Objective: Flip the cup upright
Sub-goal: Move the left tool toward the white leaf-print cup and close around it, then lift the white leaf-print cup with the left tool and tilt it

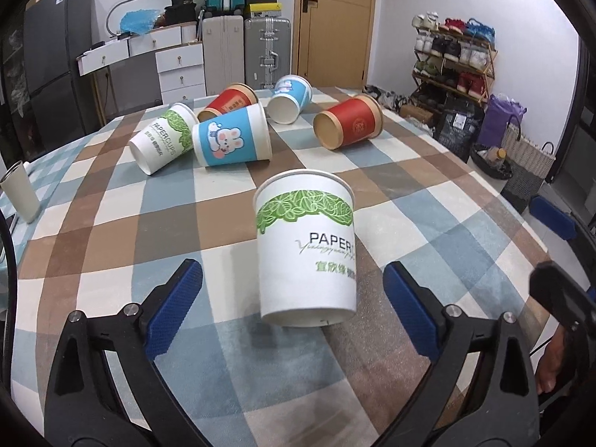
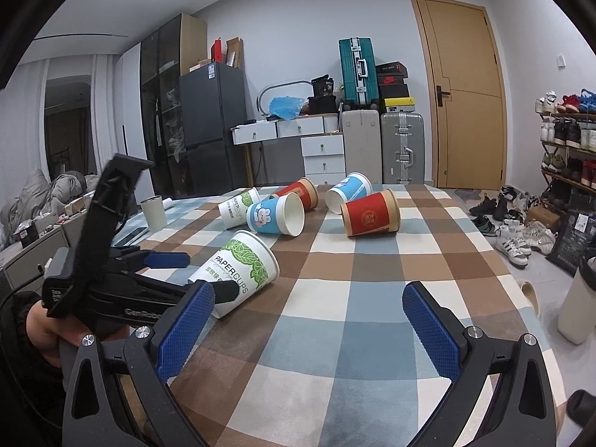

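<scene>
A white paper cup with a green leaf band point(image 1: 307, 246) lies on its side on the checked tablecloth point(image 1: 111, 201), low in the middle of the left wrist view, its base toward the camera and its open rim pointing away. The left tongs point(image 1: 293, 290) are released, their blue pads point(image 1: 175, 305) standing wide on either side of the cup's base end without touching it. In the right wrist view the same cup point(image 2: 238, 272) sits left of centre, with the left tongs point(image 2: 188, 273) reaching in from the left edge. The right tongs point(image 2: 309, 331) are also released, spread over bare cloth and gripping nothing.

Further back, in the upper middle of the frame, five more cups point(image 1: 232, 138) lie tipped over in a loose cluster, well apart from this one.

The cup looks very light and thin-walled, so I'd expect it to roll or skid at a nudge and to dent under a hard squeeze. The base end, stiffened by its bottom disc, seems the safest place to pinch, across the body, with gentle pressure.
</scene>
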### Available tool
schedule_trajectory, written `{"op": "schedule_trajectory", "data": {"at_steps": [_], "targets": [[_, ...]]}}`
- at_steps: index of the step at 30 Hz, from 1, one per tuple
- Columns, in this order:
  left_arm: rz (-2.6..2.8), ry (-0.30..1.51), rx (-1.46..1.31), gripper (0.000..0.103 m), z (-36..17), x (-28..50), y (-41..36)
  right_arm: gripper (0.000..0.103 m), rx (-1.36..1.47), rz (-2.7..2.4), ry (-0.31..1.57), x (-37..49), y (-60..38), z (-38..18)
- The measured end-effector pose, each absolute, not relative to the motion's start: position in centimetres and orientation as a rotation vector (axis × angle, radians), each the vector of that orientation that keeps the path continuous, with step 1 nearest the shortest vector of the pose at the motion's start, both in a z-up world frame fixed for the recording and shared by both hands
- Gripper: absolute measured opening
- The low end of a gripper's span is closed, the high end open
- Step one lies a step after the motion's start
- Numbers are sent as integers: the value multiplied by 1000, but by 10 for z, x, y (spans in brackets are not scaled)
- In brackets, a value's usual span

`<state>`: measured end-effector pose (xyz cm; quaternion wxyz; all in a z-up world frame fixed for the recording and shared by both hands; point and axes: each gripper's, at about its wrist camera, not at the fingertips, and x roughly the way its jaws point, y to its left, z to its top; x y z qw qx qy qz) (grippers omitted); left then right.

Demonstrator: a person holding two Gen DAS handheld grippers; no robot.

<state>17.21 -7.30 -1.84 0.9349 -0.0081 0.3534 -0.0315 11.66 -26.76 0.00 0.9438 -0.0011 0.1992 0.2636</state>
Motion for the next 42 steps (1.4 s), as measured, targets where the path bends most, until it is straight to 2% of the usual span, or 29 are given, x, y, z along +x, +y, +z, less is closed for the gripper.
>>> {"op": "schedule_trajectory", "data": {"at_steps": [3,6,8,20,33,42], "targets": [[-70,753,-7,83,-23,183,-78,103,-8,535,405,117,-266,-1],[-77,776,-22,75,-26,191,-81,103,-10,538,407,117,-265,-1],[-81,787,-29,59,-28,195,-82,103,-7,542,408,116,-266,-1],[-39,743,-157,58,-14,184,-65,103,-4,548,398,116,-263,-1],[-12,643,-199,58,17,133,-44,103,-15,581,386,110,-253,-2],[3,628,-229,58,17,100,-34,103,-34,596,398,107,-244,-6]]}}
